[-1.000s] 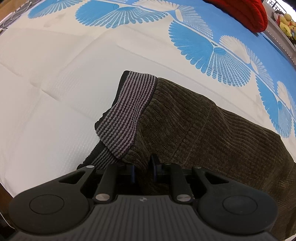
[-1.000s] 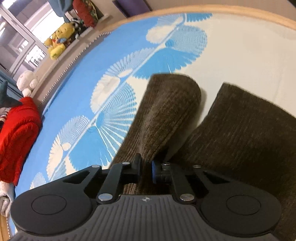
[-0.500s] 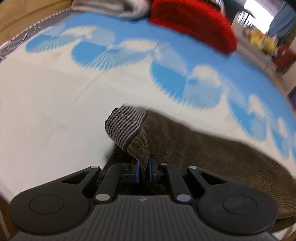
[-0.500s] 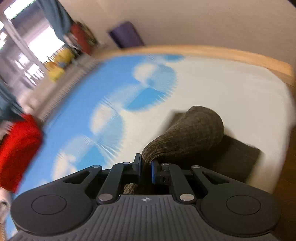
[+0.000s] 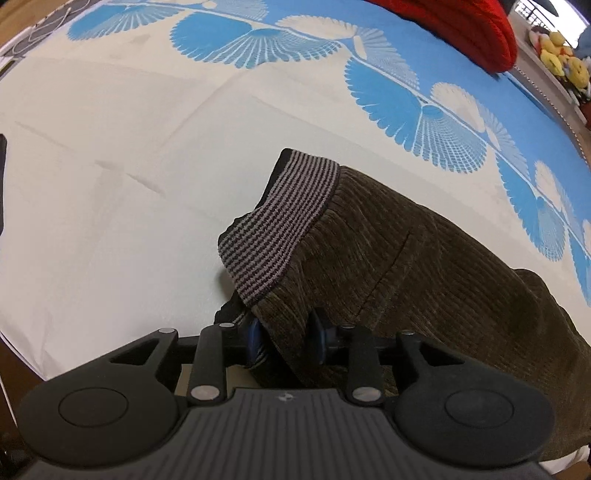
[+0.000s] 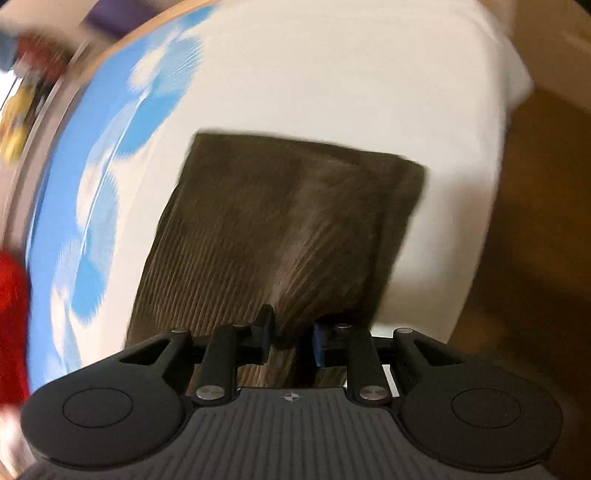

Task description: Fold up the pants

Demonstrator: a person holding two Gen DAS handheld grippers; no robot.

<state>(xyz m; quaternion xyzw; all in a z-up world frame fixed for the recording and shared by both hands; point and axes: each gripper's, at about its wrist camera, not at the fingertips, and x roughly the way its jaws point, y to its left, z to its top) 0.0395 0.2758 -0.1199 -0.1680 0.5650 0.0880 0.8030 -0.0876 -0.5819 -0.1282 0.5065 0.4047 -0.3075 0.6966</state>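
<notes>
We see the pants (image 5: 424,266), dark brown corduroy with a grey-and-black striped waistband (image 5: 280,229), lying on a bedsheet (image 5: 110,166) that is cream on the near side and printed with blue fan shapes farther off; in the left wrist view the left gripper (image 5: 284,334) sits at the near edge of the garment, just below the waistband, with a fold of corduroy and a sliver of the striped band lying between its blue-padded fingers (image 5: 254,336); the jaws stand somewhat apart with the cloth between them, and we cannot tell whether they pinch it or merely bracket it; from there the waistband rises away from the gripper and the brown fabric spreads off to the right; a red knitted item (image 5: 461,29) lies at the far edge of the sheet, with yellow plush toys (image 5: 557,55) beyond it; in the right wrist view, which is blurred, the right gripper (image 6: 290,338) has a raised ridge of the corduroy running into the gap between its fingers, and again we cannot tell whether the jaws grip it; ahead of this gripper the pants (image 6: 280,229) lie as a flat, roughly rectangular panel on the cream part of the sheet (image 6: 332,74), its far edge straight and square to the gripper, with a wooden floor (image 6: 535,221) past the sheet's right edge.
</notes>
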